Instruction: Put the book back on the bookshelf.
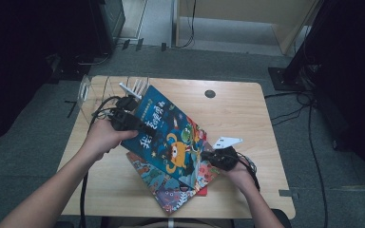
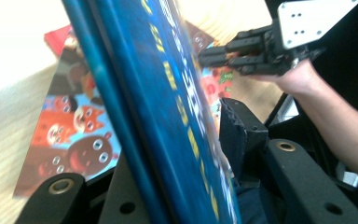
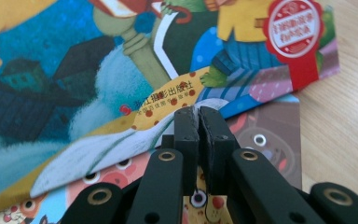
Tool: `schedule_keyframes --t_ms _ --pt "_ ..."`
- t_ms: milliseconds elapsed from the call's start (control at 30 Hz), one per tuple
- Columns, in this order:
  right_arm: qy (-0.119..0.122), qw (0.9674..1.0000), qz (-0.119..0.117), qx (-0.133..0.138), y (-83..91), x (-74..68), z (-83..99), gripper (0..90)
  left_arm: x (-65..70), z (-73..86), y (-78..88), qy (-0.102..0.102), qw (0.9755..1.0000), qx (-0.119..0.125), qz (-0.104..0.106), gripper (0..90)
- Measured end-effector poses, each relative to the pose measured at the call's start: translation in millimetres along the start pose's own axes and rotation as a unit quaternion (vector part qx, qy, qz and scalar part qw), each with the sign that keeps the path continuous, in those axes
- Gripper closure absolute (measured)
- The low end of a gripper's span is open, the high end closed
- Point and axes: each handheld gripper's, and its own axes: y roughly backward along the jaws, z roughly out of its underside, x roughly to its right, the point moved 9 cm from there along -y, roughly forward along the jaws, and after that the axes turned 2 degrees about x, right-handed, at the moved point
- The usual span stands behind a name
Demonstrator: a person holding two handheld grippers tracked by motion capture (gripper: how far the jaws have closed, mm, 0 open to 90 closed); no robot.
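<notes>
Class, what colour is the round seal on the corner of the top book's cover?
The seal is red with white lettering, clearest in the right gripper view.

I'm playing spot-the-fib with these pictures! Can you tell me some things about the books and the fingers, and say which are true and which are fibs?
1. The blue book is lifted at one end by the left gripper. True.
2. The blue book lies flat under all the other books. False: it tilts above the book with cartoon animals.
3. The right gripper has its fingers pressed together. True.
4. The table is made of glass. False: it is pale wood.
5. A red book peeks out under the pile. True.
</notes>
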Motion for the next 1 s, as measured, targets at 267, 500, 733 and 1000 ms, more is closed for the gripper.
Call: schedule_keyframes --t_ms 267,500,733,1000 --pt "0.009 1.0 -0.001 0.0 -0.7 -0.7 -0.9 81.4 10.1 -20.4 0.3 -0.001 0.9975 -0.071 0.007 77.0" --pt "0.015 0.9998 0.009 -0.005 3.3 4.4 0.3 74.6 9.7 -21.8 21.3 0.011 0.9968 -0.077 0.017 80.6" --pt "0.023 0.9996 0.013 -0.009 4.4 5.3 1.6 72.2 10.4 -16.9 55.7 0.02 0.9982 -0.052 0.023 79.6" --pt "0.028 0.9995 0.01 -0.009 2.6 1.1 1.1 69.1 11.1 -27.9 119.4 0.048 0.9984 0.007 0.029 79.6"
